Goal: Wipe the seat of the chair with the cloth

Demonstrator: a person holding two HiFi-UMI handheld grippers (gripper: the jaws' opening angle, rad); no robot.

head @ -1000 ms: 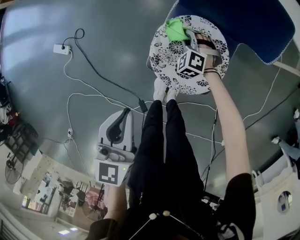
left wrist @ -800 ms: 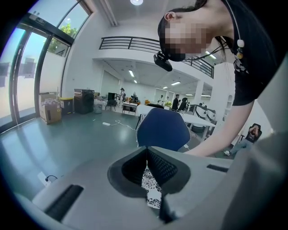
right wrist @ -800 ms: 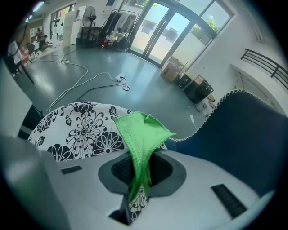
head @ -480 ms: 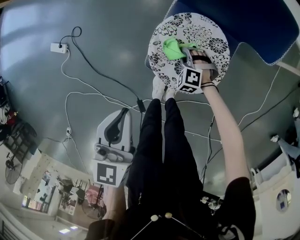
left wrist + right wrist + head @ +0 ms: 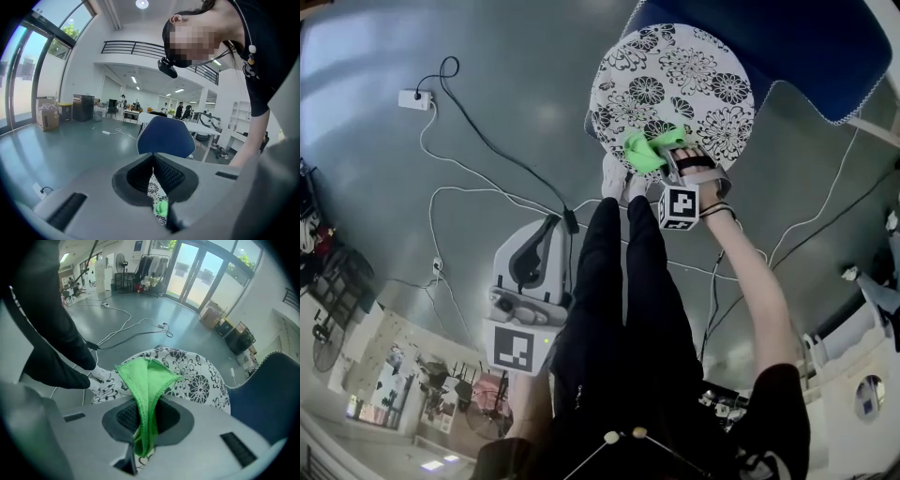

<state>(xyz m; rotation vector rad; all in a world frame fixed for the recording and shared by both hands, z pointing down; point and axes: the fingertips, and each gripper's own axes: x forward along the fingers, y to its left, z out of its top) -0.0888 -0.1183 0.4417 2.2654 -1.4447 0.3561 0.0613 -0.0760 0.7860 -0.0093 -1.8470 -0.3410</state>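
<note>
The floral chair seat [image 5: 675, 80] lay beneath the right gripper [image 5: 667, 159], which was clamped on the green cloth [image 5: 645, 150] at the seat's near edge. The left gripper [image 5: 548, 227] hung aside, jaws seemingly together and empty. A stroke past that edge could have dragged the cloth off the seat, and the thin pinch might have slipped.

Bright green cloth [image 5: 649, 148], bunched and folded, rests on the near edge of the round chair seat [image 5: 694, 70], white with black flower print
</note>
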